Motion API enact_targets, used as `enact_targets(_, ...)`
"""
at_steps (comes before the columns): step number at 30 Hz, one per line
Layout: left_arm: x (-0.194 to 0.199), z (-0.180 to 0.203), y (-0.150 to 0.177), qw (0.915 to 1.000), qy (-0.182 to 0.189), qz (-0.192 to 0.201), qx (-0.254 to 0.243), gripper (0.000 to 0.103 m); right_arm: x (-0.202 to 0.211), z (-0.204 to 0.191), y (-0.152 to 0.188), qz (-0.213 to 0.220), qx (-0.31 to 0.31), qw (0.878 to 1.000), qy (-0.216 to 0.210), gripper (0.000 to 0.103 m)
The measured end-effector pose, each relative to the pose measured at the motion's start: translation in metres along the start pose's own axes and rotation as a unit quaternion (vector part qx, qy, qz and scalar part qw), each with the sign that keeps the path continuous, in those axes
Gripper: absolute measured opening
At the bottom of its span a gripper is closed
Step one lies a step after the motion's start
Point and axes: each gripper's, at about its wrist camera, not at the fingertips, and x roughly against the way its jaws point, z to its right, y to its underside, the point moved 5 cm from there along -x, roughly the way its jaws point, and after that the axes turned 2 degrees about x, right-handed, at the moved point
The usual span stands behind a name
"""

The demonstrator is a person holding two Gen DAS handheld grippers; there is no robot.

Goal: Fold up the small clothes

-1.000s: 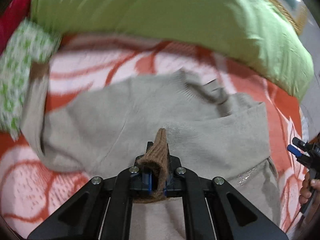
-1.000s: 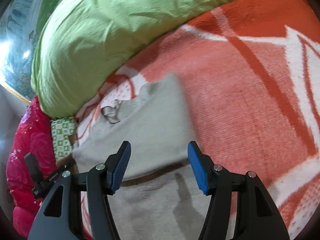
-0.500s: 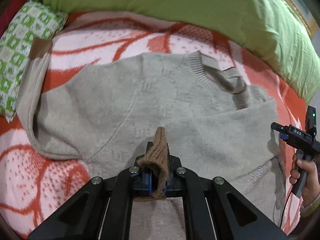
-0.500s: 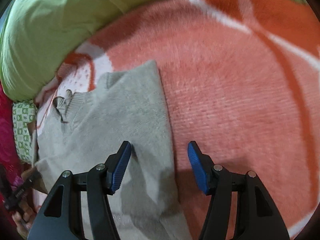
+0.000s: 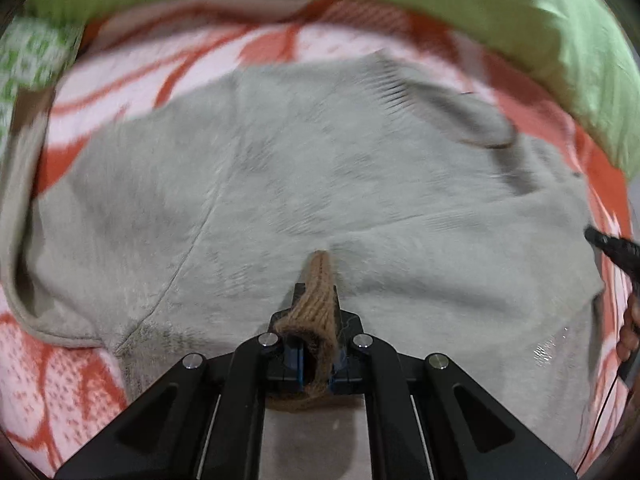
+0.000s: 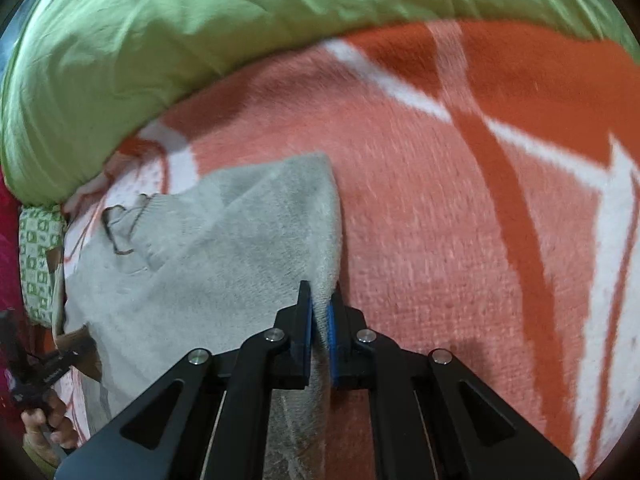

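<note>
A grey knit sweater (image 5: pixel 280 184) lies spread on the blanket, its collar toward the green bedding. My left gripper (image 5: pixel 316 308) is shut on the sweater's brown ribbed cuff (image 5: pixel 320 280), which it holds low over the middle of the garment. In the right wrist view the sweater (image 6: pixel 224 248) fills the left half. My right gripper (image 6: pixel 319 304) has its jaws closing on the sweater's right edge, and the blue pads (image 6: pixel 307 320) pinch the fabric. Each gripper shows in the other's view: the right gripper (image 5: pixel 612 248) at the right rim, the left gripper (image 6: pixel 40 376) at the lower left with a hand on it.
An orange and white patterned blanket (image 6: pixel 460 220) covers the bed. A bulky green duvet (image 6: pixel 160 40) runs along the far side. A green and white patterned cloth (image 5: pixel 28 60) lies at the sweater's left, beside the other brown cuff (image 5: pixel 30 108). Pink fabric (image 6: pixel 8 280) borders the left.
My right gripper swung onto the sweater's right edge and shut on it. My left gripper sank closer to the sweater, still holding the brown cuff.
</note>
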Motion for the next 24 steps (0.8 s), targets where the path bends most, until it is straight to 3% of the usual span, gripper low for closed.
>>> enact_targets(4,0.0,-0.004,0.002,0.9999,-0.001,0.008,-0.013,0.006,-0.005,-0.002,0.002,-0.004,-0.002,1.0,0.011,0.009)
enact_targets(8,0.01,-0.008,0.009,0.9999,-0.009,0.004,-0.004,0.011,0.009,-0.008,0.001,-0.002,-0.013,1.0,0.024,0.017)
enact_targets(10,0.023,-0.018,0.015,0.9999,-0.013,0.005,0.007,0.02,0.023,-0.011,0.004,0.006,-0.023,1.0,0.015,0.023)
enact_targets(12,0.04,-0.034,0.02,0.9996,-0.019,0.011,0.018,0.021,0.039,-0.016,0.01,0.016,-0.025,1.0,-0.007,0.038)
enact_targets(14,0.058,-0.058,0.02,0.9986,-0.031,0.021,0.039,0.03,0.052,-0.026,0.019,0.023,-0.024,0.999,-0.026,0.049)
enact_targets(16,0.074,-0.091,0.012,0.9949,-0.064,0.034,0.069,0.061,0.062,-0.04,0.031,0.023,-0.016,0.999,-0.047,0.052)
enact_targets(17,0.079,-0.104,0.009,0.9927,-0.08,0.041,0.08,0.067,0.064,-0.047,0.037,0.018,-0.011,0.998,-0.054,0.052)
enact_targets(19,0.084,-0.143,-0.003,0.9834,-0.135,0.046,0.112,0.073,0.066,-0.058,0.049,0.006,-0.005,0.998,-0.063,0.053)
enact_targets(24,0.075,-0.214,-0.045,0.9635,-0.216,0.041,0.154,0.081,0.062,-0.079,0.07,-0.021,-0.005,0.996,-0.084,0.053)
